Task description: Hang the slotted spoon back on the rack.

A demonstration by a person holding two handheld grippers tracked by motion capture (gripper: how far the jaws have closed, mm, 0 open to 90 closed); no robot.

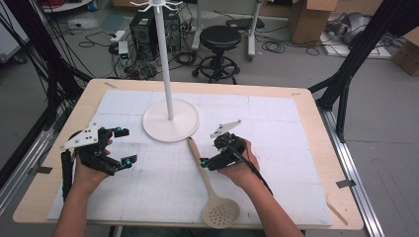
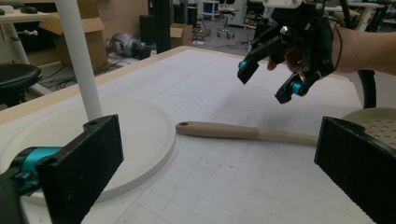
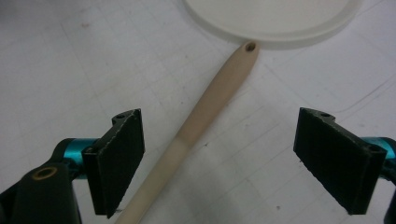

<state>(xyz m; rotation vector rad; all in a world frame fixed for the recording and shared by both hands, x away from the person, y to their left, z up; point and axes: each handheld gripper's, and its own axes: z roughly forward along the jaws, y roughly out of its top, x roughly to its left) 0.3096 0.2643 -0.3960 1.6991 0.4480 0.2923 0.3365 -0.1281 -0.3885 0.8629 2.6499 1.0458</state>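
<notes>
Wide wooden table (image 1: 316, 148) under a white gridded mat (image 1: 276, 163). At the mat's far centre, a white stand (image 1: 170, 121) – round flat base with a tall pole rising from it. Lying flat on the mat, a beige slotted spoon (image 1: 210, 190): perforated head at the near edge, handle running far-left, its holed tip just beside the base rim, touching or not cannot be told. On the left of the mat, held in a hand, the left gripper (image 1: 123, 146) – jaws spread wide, nothing between them, pointing right toward the handle, near but apart from it. To the right of the handle, the right gripper (image 1: 208, 157), held in the other hand, above the handle and angled down at it. In the right gripper view, jaws wide apart (image 3: 219, 149), gripping nothing, with the handle (image 3: 205, 112) passing between them on the mat below.
</notes>
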